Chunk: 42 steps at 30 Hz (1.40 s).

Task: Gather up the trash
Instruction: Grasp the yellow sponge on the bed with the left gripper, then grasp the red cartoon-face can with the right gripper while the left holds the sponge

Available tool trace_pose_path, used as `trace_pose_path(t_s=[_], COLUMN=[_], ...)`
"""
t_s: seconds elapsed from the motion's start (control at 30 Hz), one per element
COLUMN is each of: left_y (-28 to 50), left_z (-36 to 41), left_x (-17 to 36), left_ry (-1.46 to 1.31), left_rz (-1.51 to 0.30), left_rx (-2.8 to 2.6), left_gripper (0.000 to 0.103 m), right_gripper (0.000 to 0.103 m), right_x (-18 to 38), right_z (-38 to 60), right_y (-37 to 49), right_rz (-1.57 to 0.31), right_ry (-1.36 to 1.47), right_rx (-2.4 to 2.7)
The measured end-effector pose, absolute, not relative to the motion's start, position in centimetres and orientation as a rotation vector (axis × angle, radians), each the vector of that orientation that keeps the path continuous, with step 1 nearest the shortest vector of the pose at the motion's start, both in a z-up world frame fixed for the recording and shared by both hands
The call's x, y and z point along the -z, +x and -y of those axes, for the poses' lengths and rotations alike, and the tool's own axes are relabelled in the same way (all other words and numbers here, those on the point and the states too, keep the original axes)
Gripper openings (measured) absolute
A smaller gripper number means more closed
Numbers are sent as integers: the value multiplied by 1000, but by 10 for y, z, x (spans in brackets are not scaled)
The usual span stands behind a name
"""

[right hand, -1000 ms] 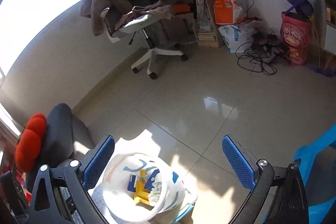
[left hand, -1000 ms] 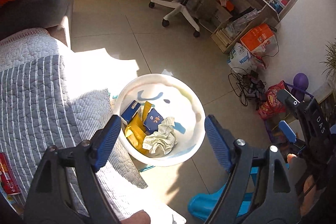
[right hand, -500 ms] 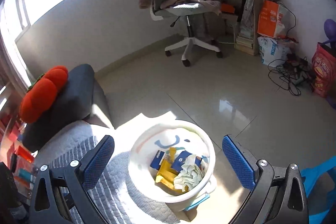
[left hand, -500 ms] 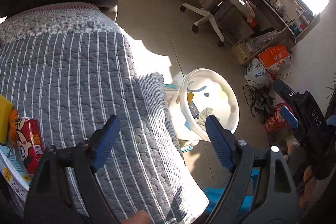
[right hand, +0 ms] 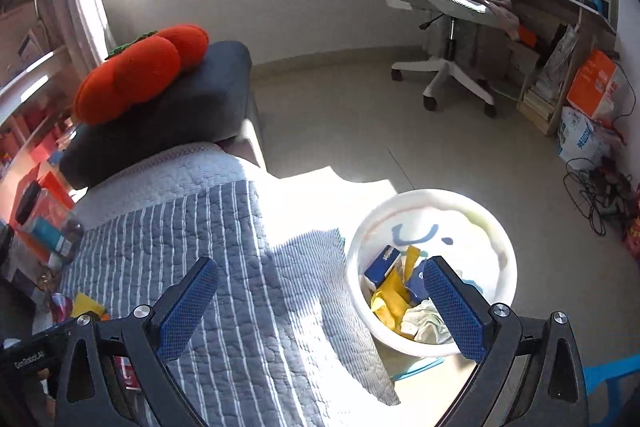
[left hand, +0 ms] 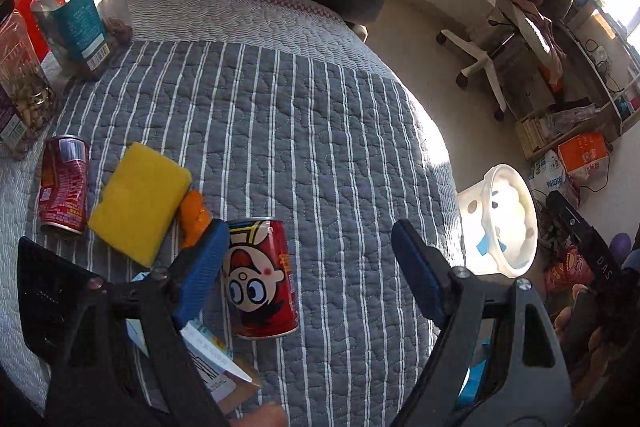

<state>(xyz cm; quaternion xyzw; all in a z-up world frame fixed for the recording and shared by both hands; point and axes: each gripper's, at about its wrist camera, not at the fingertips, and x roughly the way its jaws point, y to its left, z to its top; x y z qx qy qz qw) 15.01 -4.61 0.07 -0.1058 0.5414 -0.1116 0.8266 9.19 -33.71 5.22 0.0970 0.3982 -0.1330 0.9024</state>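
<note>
The white bin [right hand: 432, 267] on the floor already holds wrappers and crumpled tissue. Left on the quilted surface [left hand: 320, 147]: a cartoon can [left hand: 260, 279], a second can [left hand: 64, 187], a yellow sponge [left hand: 138, 203]. The left gripper [left hand: 308, 267] hangs spread and empty above the cartoon can; the right gripper [right hand: 320, 307] is spread too, holding nothing.

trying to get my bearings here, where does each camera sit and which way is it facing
Left wrist: sits on the left gripper, angled down at the striped quilt and a red can; its open fingers show, plus the right gripper.
Right wrist: sits on the right gripper, angled down over the quilt's edge toward the white bin and office chair; its open fingers show.
Shared: quilt, bin, chair, orange cushion.
</note>
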Motion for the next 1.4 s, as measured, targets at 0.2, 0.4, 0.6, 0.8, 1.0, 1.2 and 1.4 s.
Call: trace_pose_path(t_s=[0.2,0.4,0.6,0.8,1.0,1.2,1.4], left_y=[182,201,214,218,220,211,187], left_z=[0,-18,-27,-29,-27,-36,-59], left_x=[14,37,54,80,100,89,45], left_ry=[-223,-146,-76,-48,-66,-168,-368], left_rz=[-1340,-1499,-1512,-1554,-1555,-1502,-1338], left_rx=[190,148,79,73,102,147,246], left_gripper=[83,83,83,81,68,63,63], right_gripper=[103,103,103,103,103,103,103], right_x=[-42,-31,-22,-13,-3,9,16], right_z=[309,286,270,259,247,236,228], right_y=[105,118,128,135,142,145,146], right_rz=[-864,-905,-943,-979,-1025,-1080,-1124], right_ry=[156,117,106,102,86,81,154], right_rx=[224,178,136,109,76,22,-72])
